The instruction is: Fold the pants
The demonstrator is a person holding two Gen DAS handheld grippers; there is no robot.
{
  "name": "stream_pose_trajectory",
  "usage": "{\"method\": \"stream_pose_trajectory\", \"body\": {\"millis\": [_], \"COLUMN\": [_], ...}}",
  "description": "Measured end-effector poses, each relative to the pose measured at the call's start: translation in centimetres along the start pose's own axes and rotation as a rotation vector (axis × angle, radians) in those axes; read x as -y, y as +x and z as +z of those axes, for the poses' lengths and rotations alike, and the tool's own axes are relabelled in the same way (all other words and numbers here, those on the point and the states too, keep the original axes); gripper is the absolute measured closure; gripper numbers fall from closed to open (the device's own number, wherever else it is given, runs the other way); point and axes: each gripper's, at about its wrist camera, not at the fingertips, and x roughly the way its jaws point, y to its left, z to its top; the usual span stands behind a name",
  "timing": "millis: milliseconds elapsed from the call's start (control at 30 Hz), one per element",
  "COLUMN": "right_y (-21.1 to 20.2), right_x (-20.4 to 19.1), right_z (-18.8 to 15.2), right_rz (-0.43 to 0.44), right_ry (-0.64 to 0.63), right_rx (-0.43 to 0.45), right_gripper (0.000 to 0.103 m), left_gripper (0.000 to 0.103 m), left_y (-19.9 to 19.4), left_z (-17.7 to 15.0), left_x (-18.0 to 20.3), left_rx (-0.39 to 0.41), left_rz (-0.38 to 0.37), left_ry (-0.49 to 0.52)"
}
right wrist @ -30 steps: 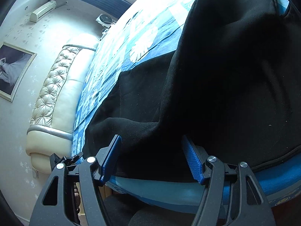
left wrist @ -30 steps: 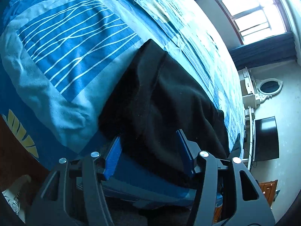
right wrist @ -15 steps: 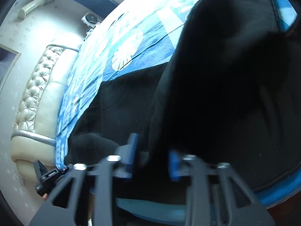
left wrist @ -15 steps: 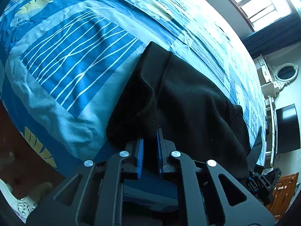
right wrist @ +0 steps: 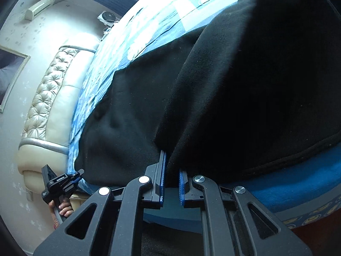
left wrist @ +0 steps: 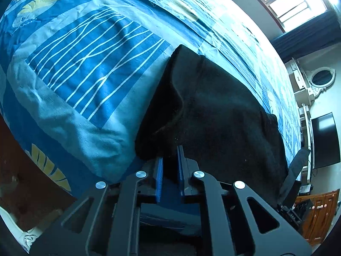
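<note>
Black pants (left wrist: 215, 115) lie across the near edge of a bed with a blue patterned cover (left wrist: 89, 64). In the left wrist view my left gripper (left wrist: 170, 155) is shut on the pants' near edge, black cloth pinched between its blue pads. The right wrist view shows the same pants (right wrist: 245, 89) doubled over, one layer on another. My right gripper (right wrist: 171, 164) is shut on the lower edge of the upper layer. The left gripper (right wrist: 61, 181), held by a hand (right wrist: 64, 210), also shows at the far left of the right wrist view, at the other end of the cloth.
The bed cover (right wrist: 136, 34) runs back to a padded cream headboard (right wrist: 49, 98). A window (left wrist: 294, 2), a white dresser with an oval mirror (left wrist: 321, 77), a dark screen (left wrist: 324, 138) and a wooden cabinet (left wrist: 317, 213) stand beyond the bed. Dark floor (left wrist: 19, 162) lies below the bed's edge.
Both grippers were wide open around the pants' edge a second ago; each has since closed on the black cloth. The left view has tilted slightly.
</note>
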Motion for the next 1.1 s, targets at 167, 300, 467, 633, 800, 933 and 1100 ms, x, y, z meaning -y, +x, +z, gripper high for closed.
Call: {"method": "stream_pose_trajectory", "body": {"millis": [167,300,467,633,800,933,1100], "right_y": [-4.7,-12.4,-22.2,-23.0,-20.8,-21.3,-25.3], "right_x": [1.1,4.7,14.9,23.5,24.7,24.1,25.1], "right_z": [0.8,3.0,6.8,10.7,13.1,14.6,12.9], "right_rz": [0.074,0.023,-0.209,-0.336,-0.363,-0.356,-0.413], "right_ry": [0.014,0.053,0.276,0.461,0.438,0.363,0.334], "right_rx": [0.078,0.263,0.565,0.546,0.48,0.475,0.615], "right_gripper": [0.071,0.056,0.048,0.048,0.07,0.09,0.092], "left_gripper": [0.083,0.061,0.022,0.017,0.017,0.017,0.017], "left_y": [-1.3,-2.8,-4.7,-3.7,-1.3,0.0,0.7], "left_z": [-1.0,-2.1,-3.3,-3.1,-3.2,-3.5,-3.8], "left_x": [1.3,3.0,6.5,8.8,9.9,10.1,10.3], "left_rx": [0.036,0.104,0.305,0.331,0.281,0.248,0.242], "left_rz": [0.028,0.07,0.166,0.163,0.18,0.184,0.182], "left_ry": [0.093,0.174,0.303,0.316,0.28,0.246,0.225]}}
